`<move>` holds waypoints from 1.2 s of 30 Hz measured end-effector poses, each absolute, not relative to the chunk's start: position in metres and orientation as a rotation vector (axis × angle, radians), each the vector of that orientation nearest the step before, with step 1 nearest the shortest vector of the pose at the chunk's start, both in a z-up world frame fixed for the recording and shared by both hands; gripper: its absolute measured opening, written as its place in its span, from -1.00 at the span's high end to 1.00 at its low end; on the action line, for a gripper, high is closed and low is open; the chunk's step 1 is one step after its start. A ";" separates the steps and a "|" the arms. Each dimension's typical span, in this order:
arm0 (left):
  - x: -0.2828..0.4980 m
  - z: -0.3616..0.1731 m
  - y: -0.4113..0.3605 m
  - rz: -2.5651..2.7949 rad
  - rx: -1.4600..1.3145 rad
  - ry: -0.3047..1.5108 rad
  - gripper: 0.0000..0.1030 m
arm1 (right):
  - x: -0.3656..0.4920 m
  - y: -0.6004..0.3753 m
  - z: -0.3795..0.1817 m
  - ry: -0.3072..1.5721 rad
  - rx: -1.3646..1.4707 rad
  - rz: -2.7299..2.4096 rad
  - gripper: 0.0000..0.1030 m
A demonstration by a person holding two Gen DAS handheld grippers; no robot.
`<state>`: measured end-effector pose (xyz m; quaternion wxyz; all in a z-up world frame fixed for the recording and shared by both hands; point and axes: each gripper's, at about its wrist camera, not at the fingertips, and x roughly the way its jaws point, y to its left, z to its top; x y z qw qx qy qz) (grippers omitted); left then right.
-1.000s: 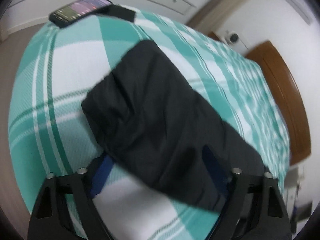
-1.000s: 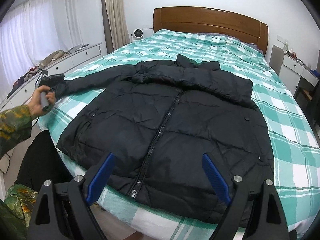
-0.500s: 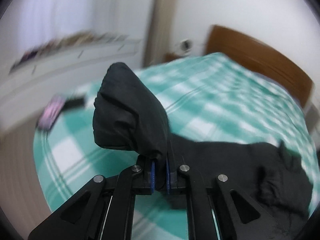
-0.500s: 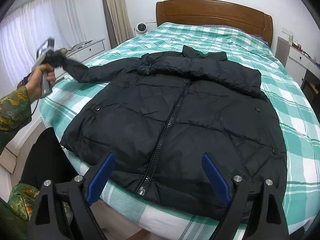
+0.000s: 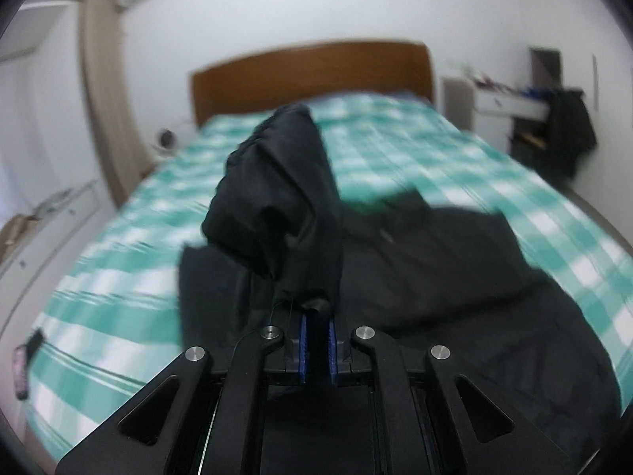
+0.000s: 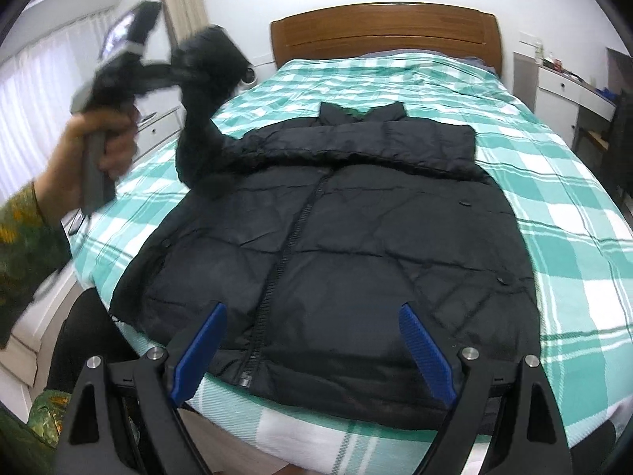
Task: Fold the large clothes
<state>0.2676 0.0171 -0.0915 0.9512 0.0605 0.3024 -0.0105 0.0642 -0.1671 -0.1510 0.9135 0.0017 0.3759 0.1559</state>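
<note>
Left gripper [image 5: 315, 350] clamps a black jacket's [image 6: 336, 237] sleeve [image 6: 198, 118] above the bed [image 6: 554, 206]; right gripper [image 6: 312, 350] hovers wide open.

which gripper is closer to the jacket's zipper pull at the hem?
Right. The right gripper hovers open just above the hem beside the zipper pull. The left gripper is raised off to the side, clamped on the sleeve.

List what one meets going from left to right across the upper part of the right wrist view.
Window curtain → hand → lifted jacket sleeve → wooden headboard → white bedside cabinet.
</note>
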 end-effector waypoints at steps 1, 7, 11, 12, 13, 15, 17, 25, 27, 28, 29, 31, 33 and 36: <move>0.270 -0.103 0.005 -0.040 0.129 0.646 0.87 | 0.064 -0.172 -0.150 0.774 0.014 0.312 -0.76; 0.269 -0.178 -0.064 -0.187 0.182 0.840 -0.10 | 0.069 -0.197 -0.147 0.763 0.030 0.262 -0.76; 0.230 -0.173 -0.075 -0.231 0.261 0.803 -0.56 | 0.090 -0.210 -0.133 0.753 0.031 0.261 -0.76; 0.217 -0.167 -0.071 -0.239 0.261 0.782 -0.63 | 0.102 -0.213 -0.126 0.751 0.058 0.279 -0.76; 0.207 -0.161 -0.066 -0.245 0.254 0.766 -0.66 | 0.114 -0.216 -0.121 0.750 0.091 0.299 -0.76; 0.186 -0.151 -0.046 -0.249 0.225 0.750 -0.70 | 0.146 -0.219 -0.111 0.746 0.187 0.351 -0.76; 0.169 -0.143 -0.018 -0.219 0.180 0.747 -0.70 | 0.182 -0.216 -0.111 0.772 0.276 0.399 -0.76; 0.132 -0.152 0.087 -0.044 -0.050 0.781 -0.70 | 0.325 -0.139 -0.182 1.024 0.309 0.450 -0.76; 0.126 -0.161 0.106 -0.001 -0.083 0.804 -0.70 | 0.336 -0.128 -0.193 1.067 0.294 0.420 -0.61; 0.124 -0.164 0.113 0.017 -0.094 0.812 -0.70 | 0.337 -0.127 -0.188 1.064 0.299 0.398 -0.33; 0.120 -0.168 0.123 0.040 -0.111 0.821 -0.70 | 0.334 -0.127 -0.180 1.048 0.303 0.403 0.42; 0.116 -0.172 0.134 0.061 -0.143 0.832 -0.70 | 0.330 -0.129 -0.147 0.953 0.278 0.427 0.55; 0.113 -0.175 0.147 0.077 -0.183 0.842 -0.70 | 0.333 -0.135 -0.106 0.828 0.222 0.424 0.69; 0.113 -0.173 0.153 0.083 -0.226 0.840 -0.70 | 0.357 -0.158 -0.062 0.706 0.193 0.365 0.71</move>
